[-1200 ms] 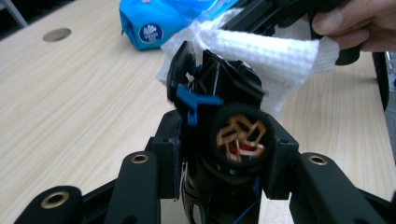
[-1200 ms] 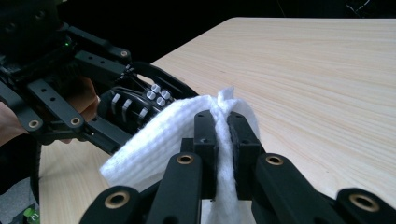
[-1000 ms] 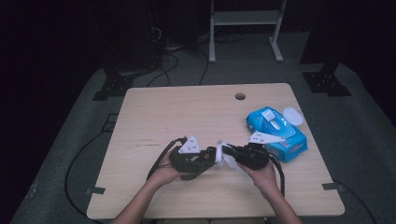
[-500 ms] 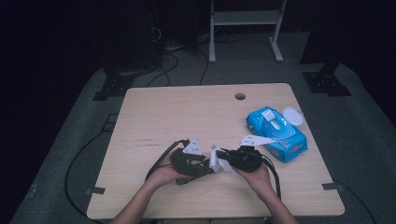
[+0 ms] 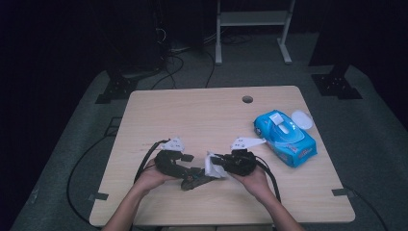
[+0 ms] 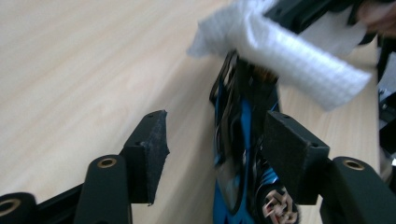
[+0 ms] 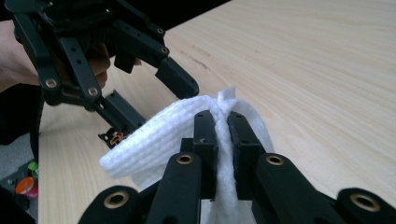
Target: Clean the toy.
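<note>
My right gripper (image 5: 217,167) (image 7: 222,125) is shut on a white textured wipe (image 5: 210,166) (image 7: 154,135), which is bunched between its jaws and hangs out to the side. Facing it, my left gripper (image 5: 192,172) (image 6: 219,151) stands open, with its jaws wide apart. A small dark object with blue parts (image 5: 193,182) (image 6: 243,140) lies on the table just beyond those open jaws. The wipe (image 6: 285,56) hangs above that object. In the right gripper view the left gripper (image 7: 149,100) sits at the upper left, just beyond the wipe.
A blue pack of wipes (image 5: 285,137) with its white lid (image 5: 302,119) flipped open lies at the right of the wooden table (image 5: 202,120). A cable hole (image 5: 247,99) is near the far edge. Cables trail off the left edge.
Both grippers have shifted left and a little toward the front edge. The right one brought the wipe closer to the left gripper's open jaws.
</note>
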Demonstrator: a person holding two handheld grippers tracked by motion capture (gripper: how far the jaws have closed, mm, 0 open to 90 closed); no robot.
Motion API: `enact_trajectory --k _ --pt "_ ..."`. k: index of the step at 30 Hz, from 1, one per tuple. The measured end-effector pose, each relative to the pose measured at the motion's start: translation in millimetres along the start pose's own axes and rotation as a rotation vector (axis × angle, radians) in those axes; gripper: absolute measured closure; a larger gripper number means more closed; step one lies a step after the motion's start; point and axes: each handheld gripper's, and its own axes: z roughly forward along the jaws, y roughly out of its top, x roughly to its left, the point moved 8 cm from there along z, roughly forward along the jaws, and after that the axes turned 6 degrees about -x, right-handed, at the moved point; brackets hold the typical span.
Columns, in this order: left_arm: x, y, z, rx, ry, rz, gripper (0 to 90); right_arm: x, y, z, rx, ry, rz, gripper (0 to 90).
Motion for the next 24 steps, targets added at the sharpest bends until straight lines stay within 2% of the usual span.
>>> enact_trajectory --k 1,3,8,13,19,21,24 --pt "-0.5 -0.9 1.0 -0.01 -0.009 -0.017 39.9 0.0 -1.3 0.9 0.006 -0.001 -0.004 82.9" --pt "-1.2 -1.3 2.0 -0.016 -0.016 -0.023 39.8 -0.1 -5.5 2.5 0.024 -0.004 -0.014 82.9" --pt "-8.7 -1.7 5.1 -0.014 -0.027 -0.017 38.4 1.9 -14.2 0.2 0.043 -0.004 -0.027 82.9" --pt "-20.6 -5.0 7.7 0.003 -0.044 0.005 35.9 10.1 -18.2 -10.2 0.055 0.005 -0.064 82.9" --pt "-33.2 -12.9 15.3 0.018 -0.047 0.032 27.0 20.4 -30.3 -25.7 0.067 0.025 -0.096 83.0" --pt "-36.3 -16.5 19.0 0.019 -0.044 0.027 25.0 22.2 -34.7 -29.4 0.072 0.02 -0.111 83.0" --pt "-42.4 -22.1 23.6 0.043 -0.039 0.055 24.1 25.2 -41.0 -33.2 0.086 0.019 -0.122 83.0"
